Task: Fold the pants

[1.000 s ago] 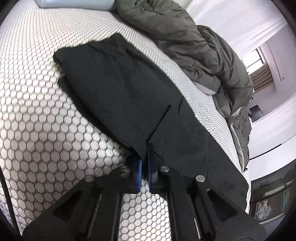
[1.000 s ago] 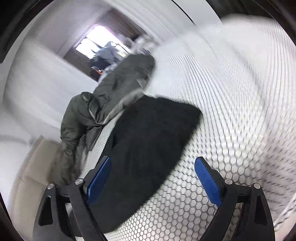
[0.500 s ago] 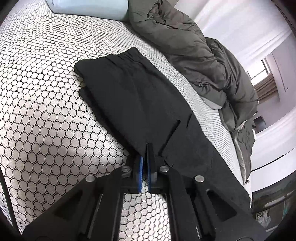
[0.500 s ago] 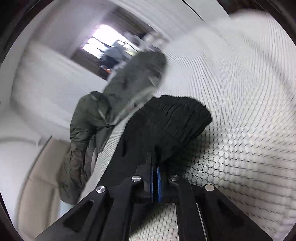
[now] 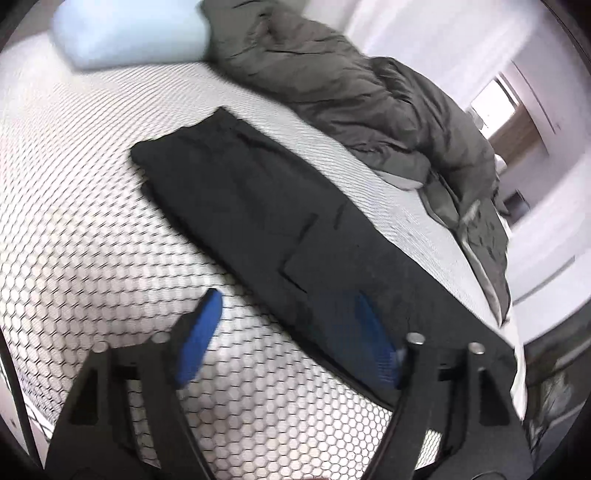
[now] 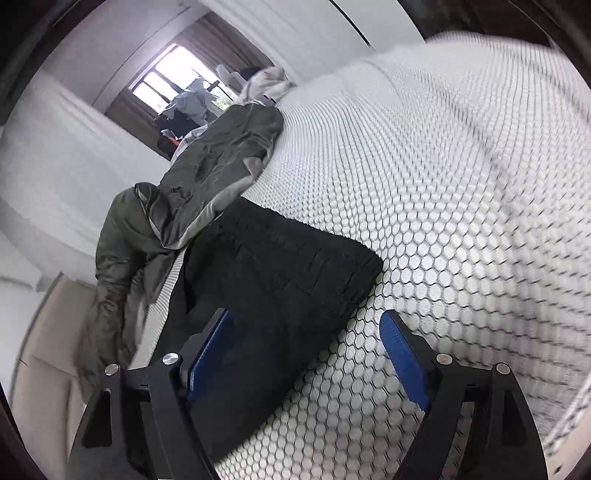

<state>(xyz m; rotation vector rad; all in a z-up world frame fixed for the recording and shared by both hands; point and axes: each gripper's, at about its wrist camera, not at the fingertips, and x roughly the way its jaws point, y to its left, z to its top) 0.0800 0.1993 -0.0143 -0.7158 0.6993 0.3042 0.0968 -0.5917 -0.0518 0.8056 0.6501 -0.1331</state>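
Note:
Black pants (image 5: pixel 266 206) lie flat on the bed, folded lengthwise, running from the upper left to the lower right in the left wrist view. My left gripper (image 5: pixel 288 306) is open and empty, just above the pants' near long edge. In the right wrist view the elastic waistband end of the pants (image 6: pixel 280 266) lies in front of my right gripper (image 6: pixel 306 325), which is open and empty, its left finger over the fabric and its right over the sheet.
The bed has a white sheet with a black hexagon pattern (image 5: pixel 74 229). A bunched grey-green duvet (image 5: pixel 351 92) lies along the far side, also in the right wrist view (image 6: pixel 207 173). A light blue pillow (image 5: pixel 125 33) sits at the head. The bed edge (image 5: pixel 517 369) is at right.
Both grippers were shut on the pants' edge half a second ago and have now opened, letting the fabric go. Both have pulled back slightly.

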